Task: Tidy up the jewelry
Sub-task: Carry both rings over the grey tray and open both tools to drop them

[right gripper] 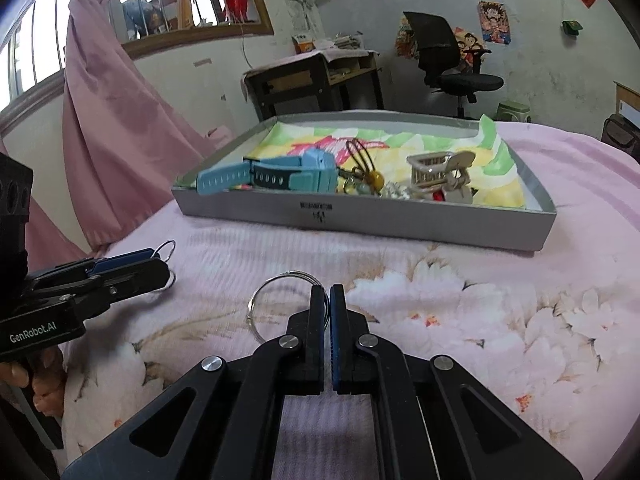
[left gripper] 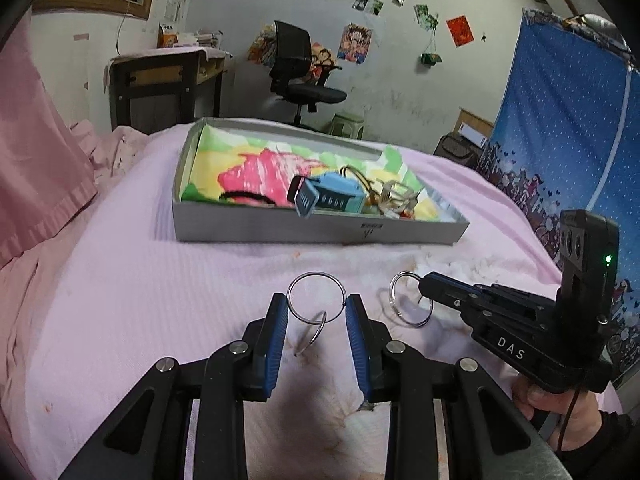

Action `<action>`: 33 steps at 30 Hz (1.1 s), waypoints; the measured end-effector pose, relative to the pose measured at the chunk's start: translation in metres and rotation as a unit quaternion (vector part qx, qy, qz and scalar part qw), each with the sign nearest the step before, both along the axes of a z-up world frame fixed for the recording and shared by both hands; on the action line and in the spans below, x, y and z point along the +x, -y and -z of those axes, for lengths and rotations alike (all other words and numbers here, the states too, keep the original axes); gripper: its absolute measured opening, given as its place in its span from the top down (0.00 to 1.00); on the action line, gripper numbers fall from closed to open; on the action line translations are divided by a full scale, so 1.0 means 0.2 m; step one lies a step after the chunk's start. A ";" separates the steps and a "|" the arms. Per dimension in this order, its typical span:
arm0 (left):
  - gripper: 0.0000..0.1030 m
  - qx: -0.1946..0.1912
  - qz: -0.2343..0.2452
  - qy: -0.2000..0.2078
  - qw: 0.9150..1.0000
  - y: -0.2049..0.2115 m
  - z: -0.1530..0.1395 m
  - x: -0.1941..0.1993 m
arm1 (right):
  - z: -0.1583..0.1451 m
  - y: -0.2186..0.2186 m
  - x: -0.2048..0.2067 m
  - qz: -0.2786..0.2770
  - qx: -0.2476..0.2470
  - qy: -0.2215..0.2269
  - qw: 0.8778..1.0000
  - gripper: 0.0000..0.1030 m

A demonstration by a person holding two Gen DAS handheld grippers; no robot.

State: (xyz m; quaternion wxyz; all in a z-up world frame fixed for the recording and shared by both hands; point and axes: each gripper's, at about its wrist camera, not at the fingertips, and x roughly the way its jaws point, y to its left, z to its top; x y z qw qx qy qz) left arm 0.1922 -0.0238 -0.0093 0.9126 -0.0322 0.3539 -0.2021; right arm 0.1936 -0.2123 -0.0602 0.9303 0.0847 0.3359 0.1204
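— What's in the grey tray (right gripper: 400, 224) on the bed (left gripper: 160, 280)?

— A blue watch (right gripper: 280, 178); the rest is a blurred tangle, hard to name.

— And the rings?

— Thin wire hoops, linked in pairs. The left tool (left gripper: 317, 312) pinches one ring (left gripper: 316, 298) edge to edge; its partner hangs below. The right tool (right gripper: 329, 300), nearly shut, clamps the other ring pair (right gripper: 266, 304), partly hidden.
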 end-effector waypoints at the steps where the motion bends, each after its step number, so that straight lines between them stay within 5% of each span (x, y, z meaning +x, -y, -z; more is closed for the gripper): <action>1: 0.73 -0.002 -0.002 0.003 1.000 0.00 -0.01 0.00 | -0.01 0.01 0.00 0.001 0.001 0.003 1.000 0.97; 14: 0.73 -0.039 -0.032 0.056 0.997 -0.03 -0.23 0.18 | -0.27 0.10 0.03 0.035 0.022 0.106 0.993 0.98; 26: 0.72 -0.026 -0.081 0.073 0.994 -0.01 -0.20 0.43 | -0.40 0.14 0.20 0.064 0.023 0.186 0.980 0.98; 33: 0.72 -0.001 -0.080 0.029 0.996 0.04 -0.09 0.50 | -0.29 0.13 0.31 0.053 0.019 0.137 0.989 0.98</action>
